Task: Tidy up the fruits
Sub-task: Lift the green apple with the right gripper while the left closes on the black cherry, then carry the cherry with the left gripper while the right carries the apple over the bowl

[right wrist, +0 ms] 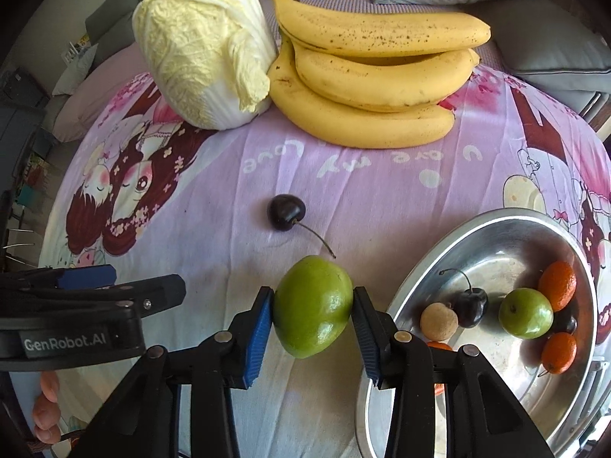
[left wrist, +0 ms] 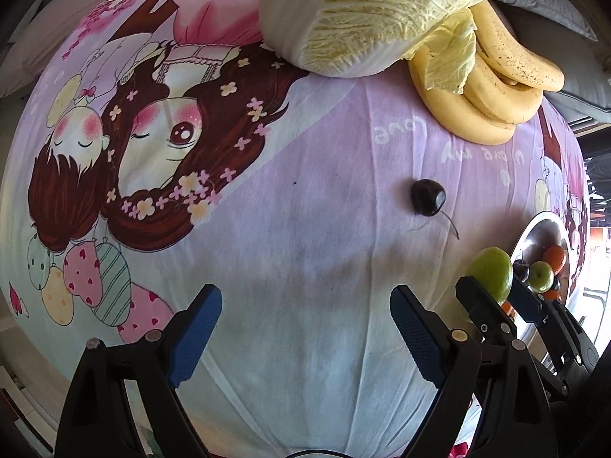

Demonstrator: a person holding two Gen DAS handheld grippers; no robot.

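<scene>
The right gripper points steeply down over the cartoon-print cloth, its blue pads clamped on either side of a green fruit held just left of the metal bowl, which sits at four o'clock in the right wrist view. The left gripper points straight down at bare cloth, its jaws spread wide and empty. A dark cherry lies at twelve o'clock from the held fruit, with bananas and a cabbage beyond.

The cartoon-print sheet carries cabbage, bananas, cherry, bowl.
</scene>
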